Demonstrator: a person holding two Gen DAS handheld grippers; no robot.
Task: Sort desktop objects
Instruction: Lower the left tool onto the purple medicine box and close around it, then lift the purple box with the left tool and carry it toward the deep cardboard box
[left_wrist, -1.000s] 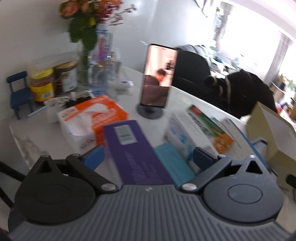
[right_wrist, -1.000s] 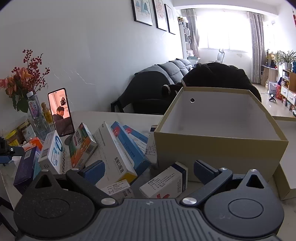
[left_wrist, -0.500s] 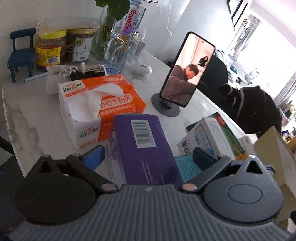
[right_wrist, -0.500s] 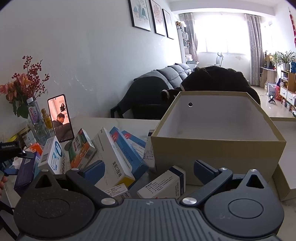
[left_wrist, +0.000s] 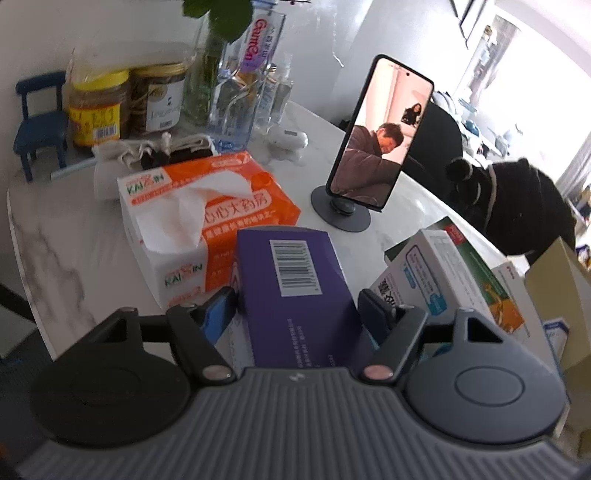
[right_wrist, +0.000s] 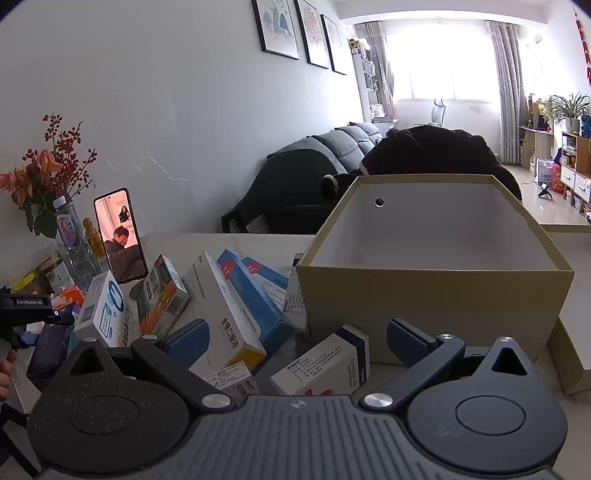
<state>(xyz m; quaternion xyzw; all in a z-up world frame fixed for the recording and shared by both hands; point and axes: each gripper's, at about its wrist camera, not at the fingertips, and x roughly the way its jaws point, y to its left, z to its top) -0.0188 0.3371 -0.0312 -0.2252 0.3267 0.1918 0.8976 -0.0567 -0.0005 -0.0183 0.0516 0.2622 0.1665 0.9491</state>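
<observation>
While the cardboard box (right_wrist: 436, 291) sits empty, left tongs (left_wrist: 297, 304) close onto a purple box (left_wrist: 295, 295); right tongs (right_wrist: 295, 338) gape.

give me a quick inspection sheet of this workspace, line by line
surface: white marble table, crowded
job's things: purple box between left jaws; medicine boxes piled beside open cardboard box
clutter: tissue box, phone on stand, jars, flower vase
grippers: left gripper jaws just closing, pads against purple box; right gripper open, holding nothing
cables: nothing seen
surroundings: sofa, bright window
</observation>
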